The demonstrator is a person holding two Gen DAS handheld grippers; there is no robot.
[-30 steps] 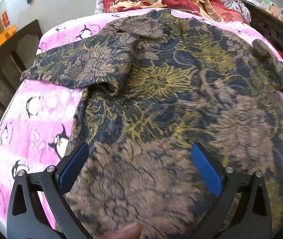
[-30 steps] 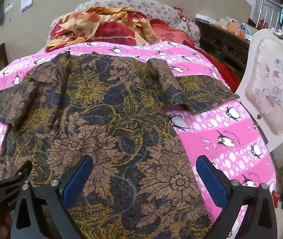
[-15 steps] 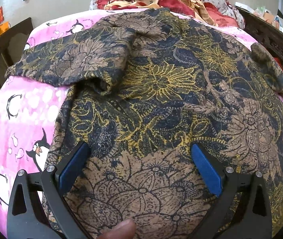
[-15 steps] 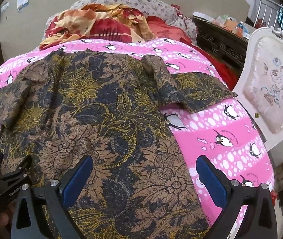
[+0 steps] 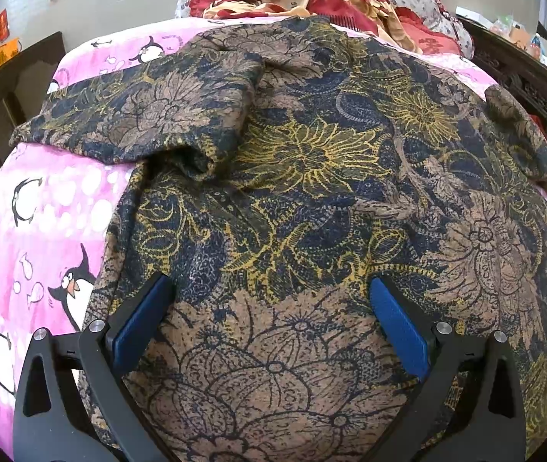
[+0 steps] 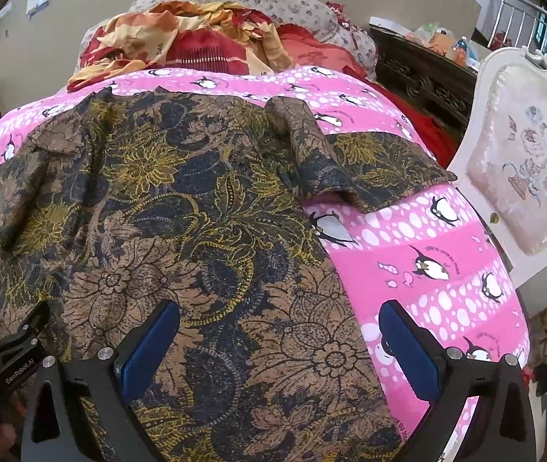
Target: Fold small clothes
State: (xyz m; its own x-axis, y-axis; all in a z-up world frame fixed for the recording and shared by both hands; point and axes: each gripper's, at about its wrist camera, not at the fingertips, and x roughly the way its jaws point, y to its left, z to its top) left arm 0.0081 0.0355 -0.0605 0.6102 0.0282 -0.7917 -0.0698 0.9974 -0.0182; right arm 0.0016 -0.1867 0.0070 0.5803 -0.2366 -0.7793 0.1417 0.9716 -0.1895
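Batik-print shirt (image 5: 312, 192) lies spread flat on the pink penguin blanket (image 5: 42, 231), unfolded.
Both grippers have moved in lower over its hem since a second ago: left gripper (image 5: 269, 323) and right gripper (image 6: 279, 340) have jaws apart, empty; sleeves reach toward 10 and 2 o'clock, so folding likely starts next.

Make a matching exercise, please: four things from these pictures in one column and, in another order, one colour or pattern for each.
Things:
1. shirt
2. blanket
3. gripper pads
4. chair

Descriptions:
a. white frame, pale flowered cushion
b. dark, with brown and yellow flowers
c. blue
d. pink, with penguins

Pairs: 1-b, 2-d, 3-c, 4-a
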